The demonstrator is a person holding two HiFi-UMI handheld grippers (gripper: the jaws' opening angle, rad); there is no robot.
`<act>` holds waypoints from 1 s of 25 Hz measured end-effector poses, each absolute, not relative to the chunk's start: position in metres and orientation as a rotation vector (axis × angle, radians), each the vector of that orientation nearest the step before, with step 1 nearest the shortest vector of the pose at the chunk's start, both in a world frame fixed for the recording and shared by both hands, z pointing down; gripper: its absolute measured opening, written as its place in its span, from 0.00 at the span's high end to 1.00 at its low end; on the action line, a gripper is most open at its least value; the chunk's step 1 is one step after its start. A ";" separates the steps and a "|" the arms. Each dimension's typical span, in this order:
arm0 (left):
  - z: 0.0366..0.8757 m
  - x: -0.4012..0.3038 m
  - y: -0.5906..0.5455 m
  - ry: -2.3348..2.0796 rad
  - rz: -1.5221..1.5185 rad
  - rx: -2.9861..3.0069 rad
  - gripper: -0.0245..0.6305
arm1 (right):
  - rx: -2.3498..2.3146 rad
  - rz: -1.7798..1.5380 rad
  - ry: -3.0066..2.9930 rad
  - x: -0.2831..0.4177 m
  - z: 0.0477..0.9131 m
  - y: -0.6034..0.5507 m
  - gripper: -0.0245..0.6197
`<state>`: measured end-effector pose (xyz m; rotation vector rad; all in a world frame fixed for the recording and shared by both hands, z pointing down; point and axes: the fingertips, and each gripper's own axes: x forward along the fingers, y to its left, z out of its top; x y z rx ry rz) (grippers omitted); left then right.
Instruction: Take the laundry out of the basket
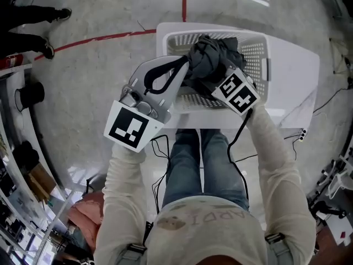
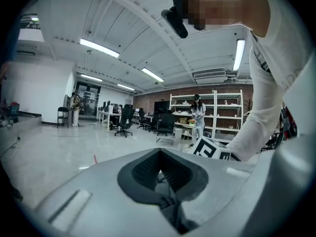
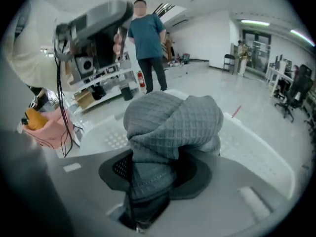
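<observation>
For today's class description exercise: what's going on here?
A person with a two-jaw gripper in each hand is emptying a white perforated plastic laundry basket on a white table. The right gripper is clamped on a bunched grey waffle-knit cloth, held above the basket. The left gripper is beside it, with no cloth visible between its jaws.

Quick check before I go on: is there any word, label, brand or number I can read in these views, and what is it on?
Shirt: faint pink letters across the chest, too washed out to read.
Marker cubes: black-and-white square patterns only, no letters or numbers.
Basket: no label or brand shows.
Shelves in the background: any print there is too small to read.
</observation>
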<state>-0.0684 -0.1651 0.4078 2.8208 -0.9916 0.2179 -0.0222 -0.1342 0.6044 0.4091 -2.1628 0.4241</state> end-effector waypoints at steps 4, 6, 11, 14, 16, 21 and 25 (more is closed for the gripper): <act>0.372 -0.057 -0.162 -0.988 0.192 2.850 0.96 | 0.558 0.470 -2.290 -0.006 0.537 -0.136 0.68; 0.351 -0.052 -0.157 -0.996 0.173 2.849 0.96 | 0.617 0.481 -2.338 0.002 0.505 -0.130 0.68; 0.304 -0.040 -0.152 -1.018 0.163 2.883 0.96 | 0.769 0.487 -2.457 0.021 0.427 -0.126 0.68; 0.279 -0.036 -0.152 -1.021 0.166 2.892 0.96 | 0.847 0.464 -2.519 0.031 0.382 -0.127 0.68; 0.260 -0.032 -0.150 -1.024 0.160 2.907 0.96 | 0.894 0.451 -2.561 0.038 0.350 -0.126 0.68; 0.221 -0.035 -0.132 -1.026 0.131 2.943 0.96 | 1.017 0.410 -2.681 0.045 0.269 -0.115 0.68; 0.193 -0.036 -0.116 -1.035 0.068 2.969 0.96 | 1.116 0.409 -2.770 0.057 0.220 -0.106 0.68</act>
